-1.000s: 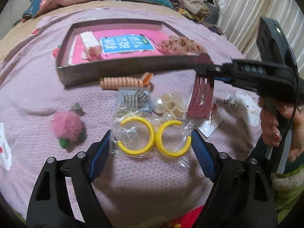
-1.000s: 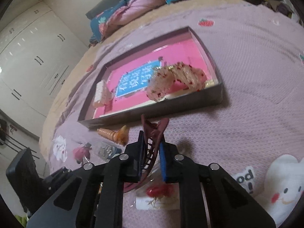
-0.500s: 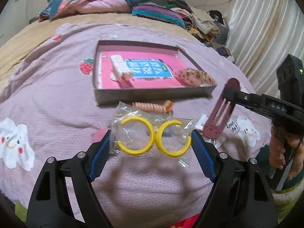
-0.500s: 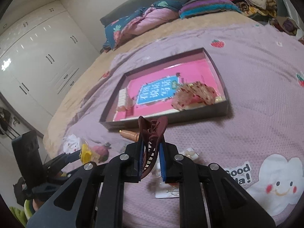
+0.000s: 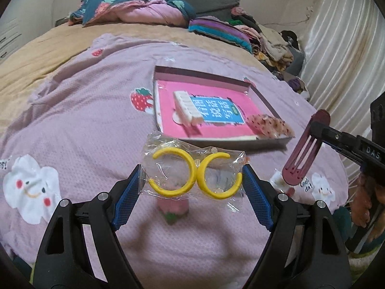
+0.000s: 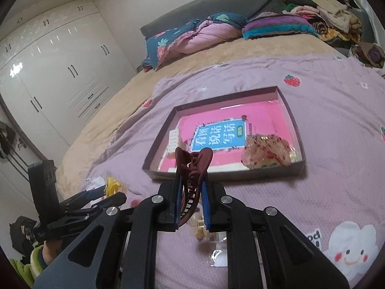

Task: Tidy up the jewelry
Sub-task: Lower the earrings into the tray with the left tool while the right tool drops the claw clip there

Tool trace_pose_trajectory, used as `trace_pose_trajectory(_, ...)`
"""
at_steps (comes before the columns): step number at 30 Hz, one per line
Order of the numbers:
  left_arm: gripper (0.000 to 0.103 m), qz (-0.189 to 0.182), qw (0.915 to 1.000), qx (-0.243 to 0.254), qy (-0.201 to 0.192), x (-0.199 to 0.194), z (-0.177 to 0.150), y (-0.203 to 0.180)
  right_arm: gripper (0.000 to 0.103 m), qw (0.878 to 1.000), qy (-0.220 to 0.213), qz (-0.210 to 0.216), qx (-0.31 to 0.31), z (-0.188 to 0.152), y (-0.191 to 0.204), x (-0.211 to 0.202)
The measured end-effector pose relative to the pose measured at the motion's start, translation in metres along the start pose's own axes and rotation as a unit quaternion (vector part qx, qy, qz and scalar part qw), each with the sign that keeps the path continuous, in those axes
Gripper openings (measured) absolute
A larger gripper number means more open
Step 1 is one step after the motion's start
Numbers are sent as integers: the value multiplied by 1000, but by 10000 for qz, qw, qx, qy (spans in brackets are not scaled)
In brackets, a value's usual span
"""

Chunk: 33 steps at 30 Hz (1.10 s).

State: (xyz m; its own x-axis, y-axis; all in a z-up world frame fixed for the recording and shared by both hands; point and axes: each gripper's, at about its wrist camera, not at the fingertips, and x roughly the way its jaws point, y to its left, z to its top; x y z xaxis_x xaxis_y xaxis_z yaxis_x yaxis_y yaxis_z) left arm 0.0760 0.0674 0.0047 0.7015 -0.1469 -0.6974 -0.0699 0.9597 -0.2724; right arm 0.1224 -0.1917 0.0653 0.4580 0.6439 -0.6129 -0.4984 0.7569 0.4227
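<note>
Tray [image 5: 240,142] lies ahead of both grippers, a shallow box with a pink liner resting on the lilac blanket [image 5: 72,130], its long side running roughly across the line of approach. The left gripper [image 5: 192,187] is closed on a clear packet of yellow hoop earrings [image 5: 193,174], pinched by its two short edges so the packet spans the gap between the blue pads; the near wall of the tray sits just beyond and slightly right of it. The right gripper [image 6: 191,202] is clamped on a maroon claw clip [image 6: 192,168], held upright with its teeth down between the fingers, and the tray's near wall [image 6: 223,174] stands straight ahead of it. Inside the tray already sit a white clip [image 5: 186,107] and a speckled clip [image 5: 269,125]. The left gripper looks the nearer of the two, though fisheye distortion makes that uncertain. A pink pompom piece [image 5: 172,208], blurred, lies on the blanket below the packet.
</note>
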Motion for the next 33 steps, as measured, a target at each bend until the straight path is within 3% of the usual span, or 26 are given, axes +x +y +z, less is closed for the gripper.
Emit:
trace_pose_trajectory(17, 73, 174, 9993, -14, -336, 18, 56, 0, 13, 9965, -610, -552, -127, 48, -14, -3)
trace_pose_trajectory(23, 73, 101, 9995, 142, -279, 35, 66, -19, 13, 9916, -920, -910, -59, 67, -34, -7)
trace_pose_trajectory(33, 74, -34, 9988, 480, 58, 72, 67, -54, 13, 9876, -1031, -1162, 218, 72, -67, -5)
